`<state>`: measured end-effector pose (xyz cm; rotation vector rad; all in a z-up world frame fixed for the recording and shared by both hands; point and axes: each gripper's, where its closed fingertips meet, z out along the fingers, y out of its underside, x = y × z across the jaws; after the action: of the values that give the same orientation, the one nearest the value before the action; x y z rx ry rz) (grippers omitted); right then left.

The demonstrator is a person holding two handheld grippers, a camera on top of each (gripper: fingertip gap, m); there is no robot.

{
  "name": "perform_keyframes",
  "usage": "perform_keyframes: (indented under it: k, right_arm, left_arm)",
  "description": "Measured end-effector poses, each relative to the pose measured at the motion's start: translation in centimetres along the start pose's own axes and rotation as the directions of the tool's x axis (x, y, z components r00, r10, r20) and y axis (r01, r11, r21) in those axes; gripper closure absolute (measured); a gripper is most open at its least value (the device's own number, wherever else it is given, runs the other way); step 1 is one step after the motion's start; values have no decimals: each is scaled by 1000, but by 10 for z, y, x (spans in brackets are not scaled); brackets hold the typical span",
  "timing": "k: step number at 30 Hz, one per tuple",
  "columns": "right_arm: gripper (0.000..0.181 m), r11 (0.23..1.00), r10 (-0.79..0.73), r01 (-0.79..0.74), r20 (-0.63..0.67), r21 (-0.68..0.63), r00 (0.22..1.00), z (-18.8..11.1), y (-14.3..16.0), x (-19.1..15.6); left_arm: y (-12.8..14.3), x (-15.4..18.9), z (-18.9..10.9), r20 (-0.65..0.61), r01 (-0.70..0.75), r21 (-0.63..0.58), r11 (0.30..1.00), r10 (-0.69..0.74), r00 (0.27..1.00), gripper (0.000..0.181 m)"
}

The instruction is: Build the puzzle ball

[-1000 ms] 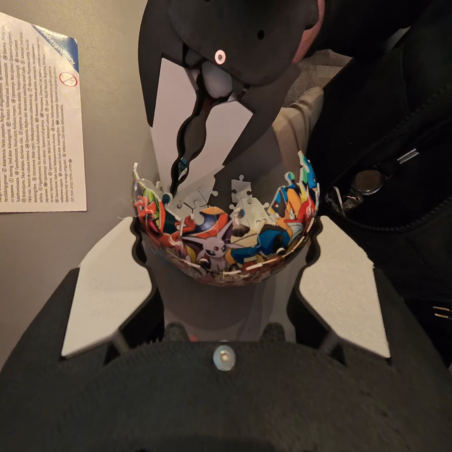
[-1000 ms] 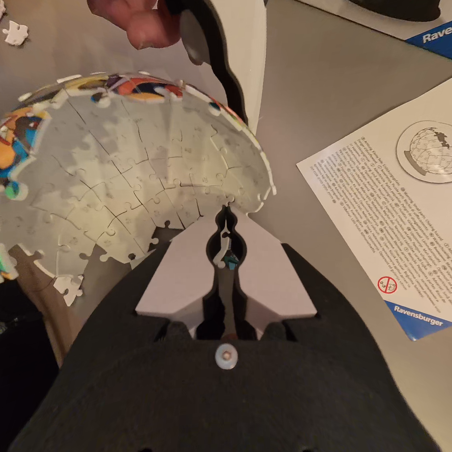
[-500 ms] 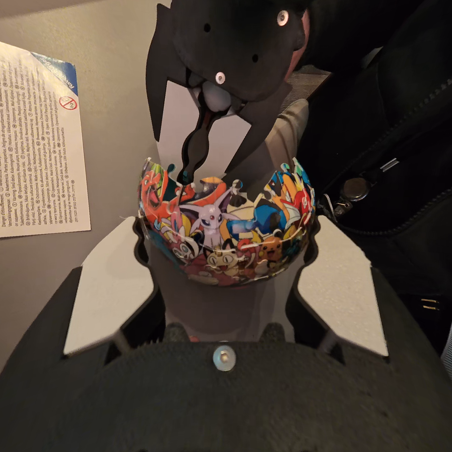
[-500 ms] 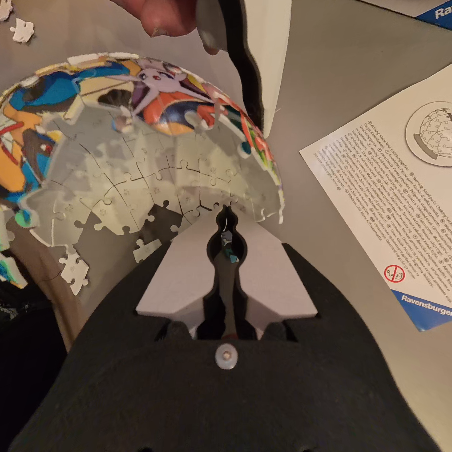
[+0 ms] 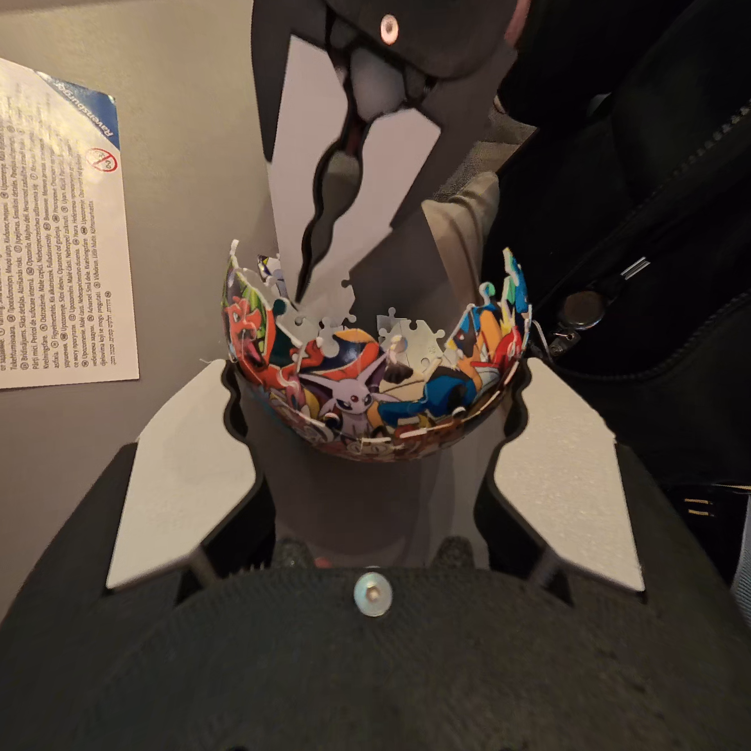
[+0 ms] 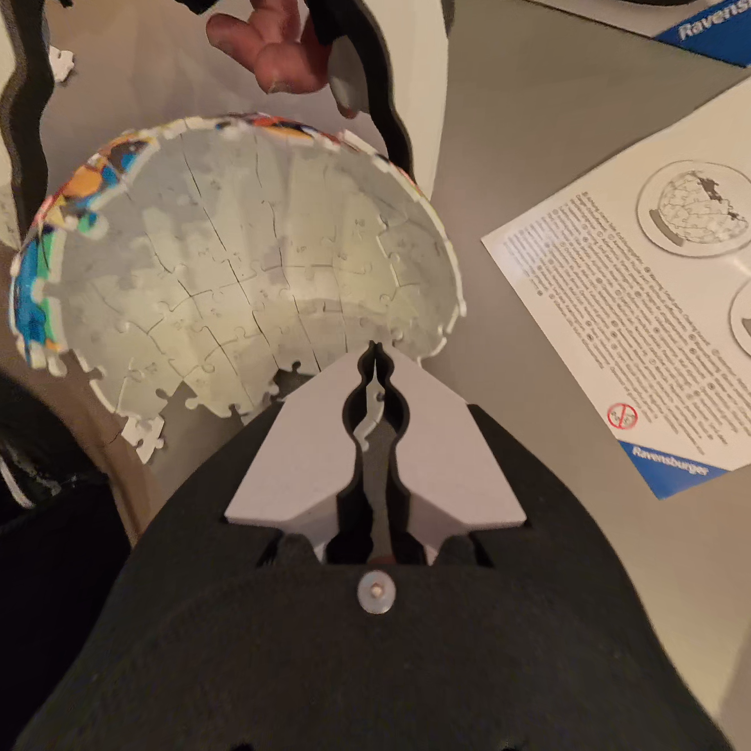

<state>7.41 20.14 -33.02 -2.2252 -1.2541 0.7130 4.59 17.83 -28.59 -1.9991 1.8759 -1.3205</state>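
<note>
The half-built puzzle ball [image 5: 365, 390] is a colourful cartoon-printed shell with a jagged open rim. My left gripper [image 5: 376, 378] is shut on it, one fingertip on each side, holding it above the grey table. Its white inside [image 6: 244, 264] faces the right wrist view. My right gripper [image 6: 374, 350] is shut on a small puzzle piece [image 6: 370, 414] and its tips touch the ball's rim. In the left wrist view the right gripper [image 5: 300, 294] reaches down to the rim's far left part.
A printed instruction sheet [image 5: 61, 244] lies on the table left of the ball; it also shows in the right wrist view [image 6: 650, 304]. A loose puzzle piece [image 6: 61, 61] and a blue box corner [image 6: 711, 28] lie farther off. A person's dark jacket [image 5: 650, 203] is at the right. Across from one pair of fingers to the other is roughly 7 centimetres.
The ball tipped its printed outside toward the left camera half a second ago and has tipped back, open rim up. The right gripper stays at the rim with the piece.
</note>
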Motion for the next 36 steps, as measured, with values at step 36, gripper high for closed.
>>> perform_keyframes:
  k: [36]
  right_arm:
    - [181,992,-90,89,1,-84,996,4,24,-12]
  left_arm:
    - [7,7,2,29,34,-159,987,-30,999,58]
